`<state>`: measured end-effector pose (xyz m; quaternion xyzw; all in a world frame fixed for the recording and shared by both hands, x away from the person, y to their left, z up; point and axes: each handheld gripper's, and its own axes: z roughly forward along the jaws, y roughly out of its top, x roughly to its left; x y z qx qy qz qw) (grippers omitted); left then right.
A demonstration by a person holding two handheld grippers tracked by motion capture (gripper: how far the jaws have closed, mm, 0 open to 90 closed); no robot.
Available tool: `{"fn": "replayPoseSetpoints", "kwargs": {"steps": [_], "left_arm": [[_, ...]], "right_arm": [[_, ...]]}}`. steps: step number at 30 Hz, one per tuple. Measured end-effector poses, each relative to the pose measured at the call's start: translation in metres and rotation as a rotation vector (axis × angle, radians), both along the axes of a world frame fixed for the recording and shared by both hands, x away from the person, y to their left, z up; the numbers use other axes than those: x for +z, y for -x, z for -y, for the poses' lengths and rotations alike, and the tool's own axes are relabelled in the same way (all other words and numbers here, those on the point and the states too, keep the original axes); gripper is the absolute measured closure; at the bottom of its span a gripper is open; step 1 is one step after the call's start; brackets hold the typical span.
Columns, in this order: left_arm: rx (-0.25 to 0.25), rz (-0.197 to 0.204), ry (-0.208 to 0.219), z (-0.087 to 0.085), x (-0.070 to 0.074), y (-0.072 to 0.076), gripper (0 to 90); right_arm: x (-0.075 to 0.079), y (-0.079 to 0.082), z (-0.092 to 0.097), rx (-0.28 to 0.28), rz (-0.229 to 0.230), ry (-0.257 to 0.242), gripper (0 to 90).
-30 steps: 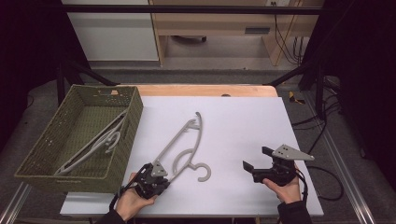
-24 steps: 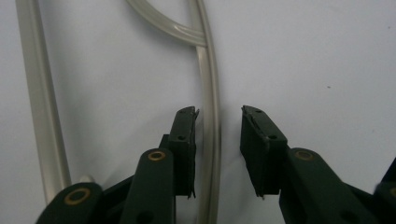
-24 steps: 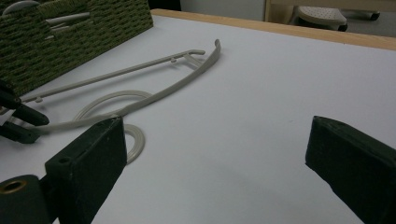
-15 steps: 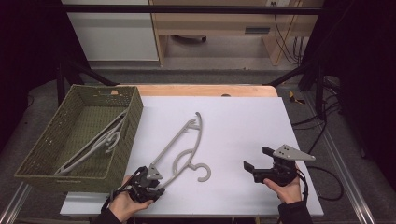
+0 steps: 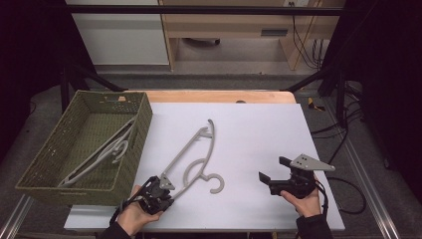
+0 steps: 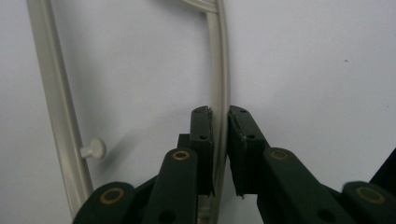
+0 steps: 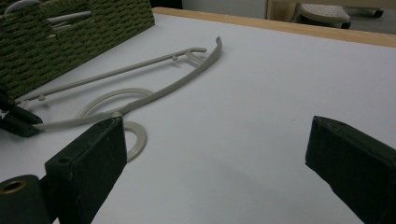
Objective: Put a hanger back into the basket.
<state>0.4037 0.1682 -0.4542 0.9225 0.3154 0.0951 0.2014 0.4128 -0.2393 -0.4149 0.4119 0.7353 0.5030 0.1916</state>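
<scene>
Grey plastic clothes hanger [image 5: 195, 155] is lying flat on the white table [image 5: 259, 134], near its front-left part, just right of the basket. Thin curved arms, a straight bar with small pegs, an open hook curling at the near end. In the left gripper view one slim arm of the hanger [image 6: 219, 70] is running up between the jaws.

Left gripper [image 5: 166, 183] is sitting at the hanger's near-left end, jaws having just closed, pinching that arm tight. Right gripper [image 5: 272, 170] is resting low over the table's front right, well apart from the hanger, jaws spread wide with nothing between them.

Count: two grippers, one olive woven basket [image 5: 50, 154] at the left edge, two hangers — one on the table, a second hanger [image 5: 107, 152] lying inside the basket.
</scene>
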Motion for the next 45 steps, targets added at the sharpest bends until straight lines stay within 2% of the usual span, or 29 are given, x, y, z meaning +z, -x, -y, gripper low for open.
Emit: {"fn": "replayPoseSetpoints", "kwargs": {"steps": [5,9,13,19,20,32,37,45], "left_arm": [[0.014,0.010,0.027,-0.002,-0.001,0.002,82.4],[0.015,0.048,0.034,-0.001,0.000,0.004,82.5],[0.024,0.074,0.081,-0.005,0.006,0.004,82.6],[0.024,0.109,0.123,-0.008,0.013,0.006,82.6],[0.027,0.126,0.141,-0.008,0.017,0.008,82.7],[-0.014,0.154,0.200,-0.008,0.044,0.012,82.6],[-0.046,0.198,0.221,-0.009,0.057,0.015,82.6],[-0.064,0.220,0.268,-0.021,0.084,0.014,82.6]], "right_arm": [[-0.001,0.000,0.001,0.005,-0.003,0.008,5.7],[0.001,0.000,0.002,-0.002,0.001,-0.005,5.7],[0.002,0.001,0.004,-0.008,0.004,-0.013,5.7],[0.002,0.001,0.007,-0.007,0.007,-0.005,5.8],[0.002,0.001,0.007,-0.008,0.006,-0.006,5.8],[0.001,0.000,0.009,-0.015,0.009,-0.005,5.7],[0.002,0.001,0.011,-0.021,0.011,-0.018,5.8],[0.003,0.001,0.013,-0.028,0.016,-0.019,5.8]]}}
